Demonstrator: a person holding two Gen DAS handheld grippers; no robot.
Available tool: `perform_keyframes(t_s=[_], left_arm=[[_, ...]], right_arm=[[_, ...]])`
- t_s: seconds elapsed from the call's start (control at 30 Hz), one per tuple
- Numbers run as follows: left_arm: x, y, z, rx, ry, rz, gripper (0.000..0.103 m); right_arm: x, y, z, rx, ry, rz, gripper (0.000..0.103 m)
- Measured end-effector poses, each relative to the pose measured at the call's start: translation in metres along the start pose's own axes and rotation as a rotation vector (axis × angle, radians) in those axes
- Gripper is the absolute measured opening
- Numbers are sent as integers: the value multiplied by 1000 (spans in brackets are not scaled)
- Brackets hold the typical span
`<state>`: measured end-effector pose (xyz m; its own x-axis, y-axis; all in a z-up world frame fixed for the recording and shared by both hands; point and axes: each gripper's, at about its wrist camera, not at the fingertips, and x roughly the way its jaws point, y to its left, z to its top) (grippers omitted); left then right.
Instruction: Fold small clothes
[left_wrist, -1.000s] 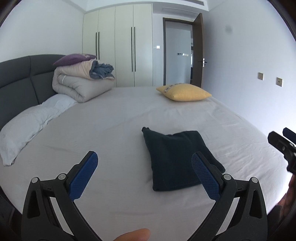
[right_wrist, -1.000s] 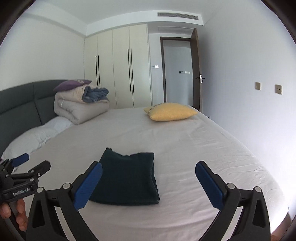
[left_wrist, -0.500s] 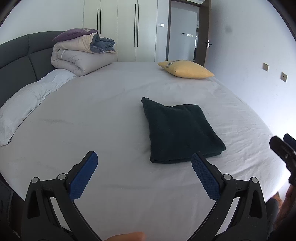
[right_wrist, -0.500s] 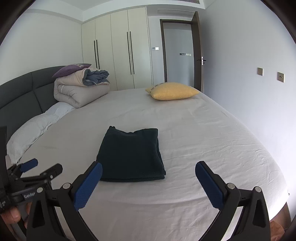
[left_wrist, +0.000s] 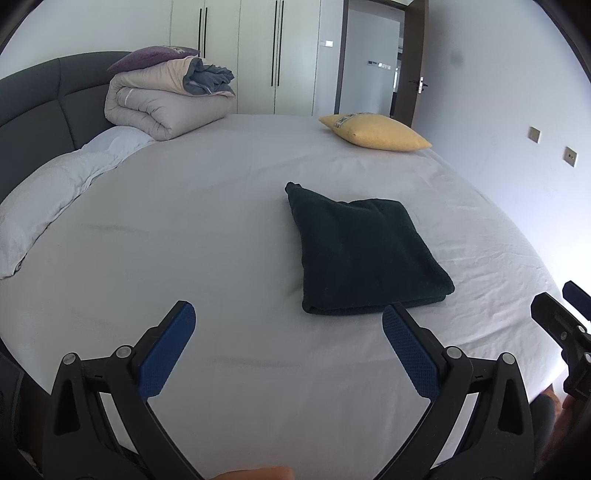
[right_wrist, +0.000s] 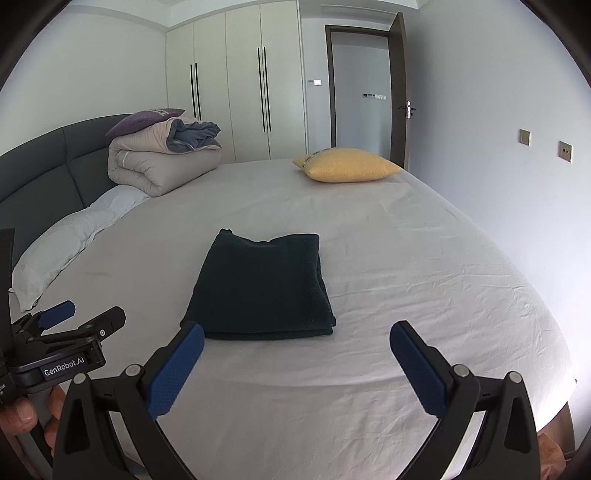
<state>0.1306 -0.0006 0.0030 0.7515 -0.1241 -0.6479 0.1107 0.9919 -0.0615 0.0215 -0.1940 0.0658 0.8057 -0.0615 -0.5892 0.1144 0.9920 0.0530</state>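
Since a second ago you have tipped both cameras down toward the bed, so the dark green cloth (left_wrist: 364, 254) now sits higher in the left view and closer to your jaws in both.

Going left to right: the white pillow (left_wrist: 55, 192) lies along the headboard side, the rolled duvet (left_wrist: 162, 110) is stacked behind it, and your left gripper (left_wrist: 286, 349) hovers over bare sheet with its jaws spread wide, grasping nothing. Next comes the cloth, lying flat on the bed (left_wrist: 221, 258) near the front edge, just ahead of and between your two tools. Your right gripper (right_wrist: 295, 369) is likewise released and empty, hanging just short of the cloth's near edge. The yellow cushion (right_wrist: 349, 164) rests well apart at the far side.

The fold looks finished to me: the cloth is a compact, layered rectangle with stacked edges showing along its near side. Only one stray corner, sticking up at the far left, seems untidy. Its long axis runs away from you toward the wardrobe, angled slightly left in the left view, with the layered edge facing you.
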Motion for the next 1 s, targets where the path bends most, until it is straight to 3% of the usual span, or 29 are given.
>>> perform_keyframes(t_s=[1.0], left_arm=[[14, 0, -9, -7, 11, 16, 103]], right_arm=[[9, 5, -9, -9, 49, -14, 103]])
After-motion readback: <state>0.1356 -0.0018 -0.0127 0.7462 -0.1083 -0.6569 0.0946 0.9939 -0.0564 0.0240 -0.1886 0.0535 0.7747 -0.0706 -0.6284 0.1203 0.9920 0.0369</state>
